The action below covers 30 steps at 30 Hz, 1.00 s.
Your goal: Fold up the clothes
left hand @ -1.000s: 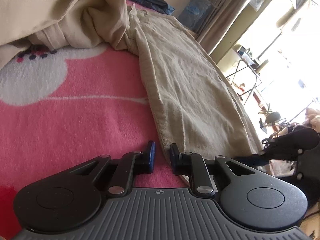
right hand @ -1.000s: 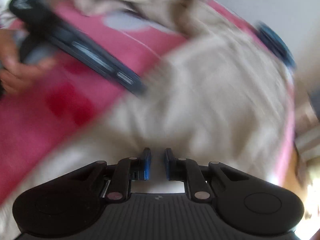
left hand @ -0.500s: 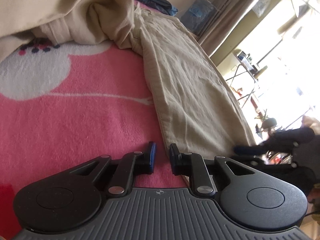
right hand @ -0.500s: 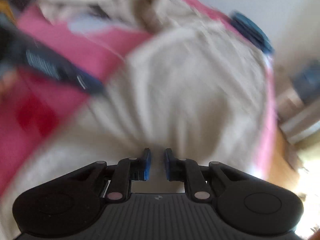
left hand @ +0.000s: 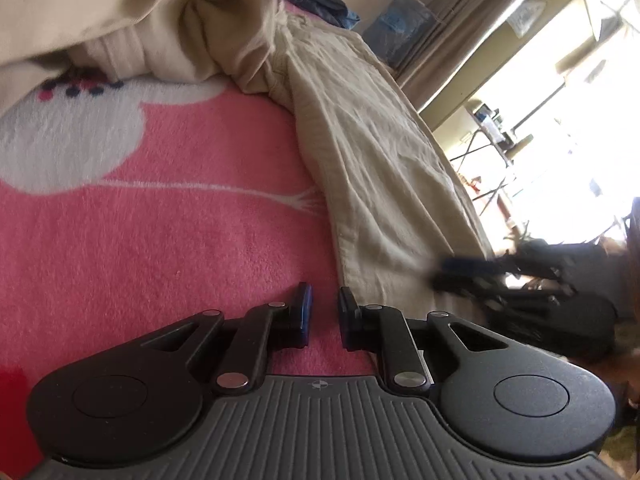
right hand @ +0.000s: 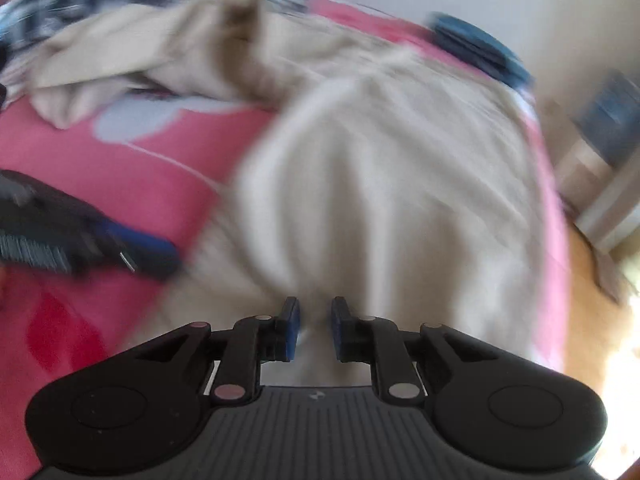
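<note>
1. Left wrist view: I see my left gripper [left hand: 323, 312] low over the fuzzy pink blanket with white shapes [left hand: 160, 240], its jaws a narrow gap apart with only blanket showing between them, so it grips nothing.
2. The long beige wrinkled trouser leg [left hand: 380, 168] lies flat just right of the gripper, running from near to far; its near hem sits beside the right finger.
3. A rumpled heap of beige cloth [left hand: 168, 20] is piled at the far left, and a folded blue fabric [left hand: 316, 0] lies beyond it.
4. My right gripper [left hand: 460, 276] shows blurred at the right, over the near end of the trouser leg.
5. Right wrist view: the picture is smeared. My right gripper [right hand: 315, 328] hangs over the beige trousers [right hand: 400, 200]; its jaws have just been opening a little, and cloth shows in the gap, but I cannot tell whether the pads press it.
6. The left gripper [right hand: 132, 248] sits at the left over the pink blanket [right hand: 140, 168].
</note>
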{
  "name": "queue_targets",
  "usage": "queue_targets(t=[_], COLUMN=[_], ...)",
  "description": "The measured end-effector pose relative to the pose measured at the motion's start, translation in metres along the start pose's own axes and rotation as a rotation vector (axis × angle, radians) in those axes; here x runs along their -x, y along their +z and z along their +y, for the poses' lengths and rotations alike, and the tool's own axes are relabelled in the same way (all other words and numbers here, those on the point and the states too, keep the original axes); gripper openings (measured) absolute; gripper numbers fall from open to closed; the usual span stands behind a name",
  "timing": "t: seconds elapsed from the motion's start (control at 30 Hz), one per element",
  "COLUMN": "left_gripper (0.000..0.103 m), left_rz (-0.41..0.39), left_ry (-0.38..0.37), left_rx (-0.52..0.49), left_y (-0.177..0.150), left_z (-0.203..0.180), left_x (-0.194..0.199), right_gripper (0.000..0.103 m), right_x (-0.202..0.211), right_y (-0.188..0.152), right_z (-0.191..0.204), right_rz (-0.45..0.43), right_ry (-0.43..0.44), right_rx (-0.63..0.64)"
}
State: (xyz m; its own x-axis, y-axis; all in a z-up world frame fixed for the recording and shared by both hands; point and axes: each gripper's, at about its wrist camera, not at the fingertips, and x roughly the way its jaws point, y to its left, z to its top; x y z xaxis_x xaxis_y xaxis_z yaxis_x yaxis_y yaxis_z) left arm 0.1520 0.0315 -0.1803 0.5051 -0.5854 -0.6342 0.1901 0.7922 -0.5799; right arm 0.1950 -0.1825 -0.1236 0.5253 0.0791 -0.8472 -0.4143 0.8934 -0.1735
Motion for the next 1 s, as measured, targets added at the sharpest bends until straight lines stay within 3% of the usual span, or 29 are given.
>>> queue_targets(t=[0.13, 0.23, 0.33, 0.47, 0.57, 0.7, 0.9, 1.0], left_gripper=[0.017, 0.019, 0.02, 0.02, 0.02, 0.022, 0.022, 0.022], left_rz=[0.001, -0.054, -0.099, -0.002, 0.102, 0.118, 0.133, 0.127], left_ry=[0.004, 0.076, 0.052, 0.025, 0.069, 0.172, 0.178, 0.204], left_rx=[0.015, -0.06, -0.11, -0.202, -0.352, -0.51, -0.433, -0.436], left_y=[0.002, 0.004, 0.001, -0.026, -0.059, -0.082, -0.08, -0.088], left_z=[-0.001, -0.017, -0.031, -0.061, -0.096, -0.125, -0.119, -0.122], left_x=[0.005, 0.022, 0.041, 0.034, 0.016, 0.006, 0.011, 0.013], right_gripper=[0.017, 0.017, 0.017, 0.017, 0.017, 0.017, 0.019, 0.019], right_x=[0.037, 0.067, 0.083, 0.083, 0.062, 0.058, 0.099, 0.113], right_y=[-0.031, -0.051, -0.066, -0.06, -0.049, -0.075, -0.133, -0.118], right_z=[-0.018, -0.028, -0.022, -0.007, 0.005, -0.008, -0.064, -0.061], right_rz=[0.021, 0.003, 0.01, -0.037, -0.049, -0.019, 0.074, -0.011], right_ry=[-0.069, -0.09, -0.115, -0.06, 0.015, 0.038, -0.06, -0.035], right_rx=[-0.082, -0.172, -0.135, -0.1, -0.08, -0.083, -0.213, -0.209])
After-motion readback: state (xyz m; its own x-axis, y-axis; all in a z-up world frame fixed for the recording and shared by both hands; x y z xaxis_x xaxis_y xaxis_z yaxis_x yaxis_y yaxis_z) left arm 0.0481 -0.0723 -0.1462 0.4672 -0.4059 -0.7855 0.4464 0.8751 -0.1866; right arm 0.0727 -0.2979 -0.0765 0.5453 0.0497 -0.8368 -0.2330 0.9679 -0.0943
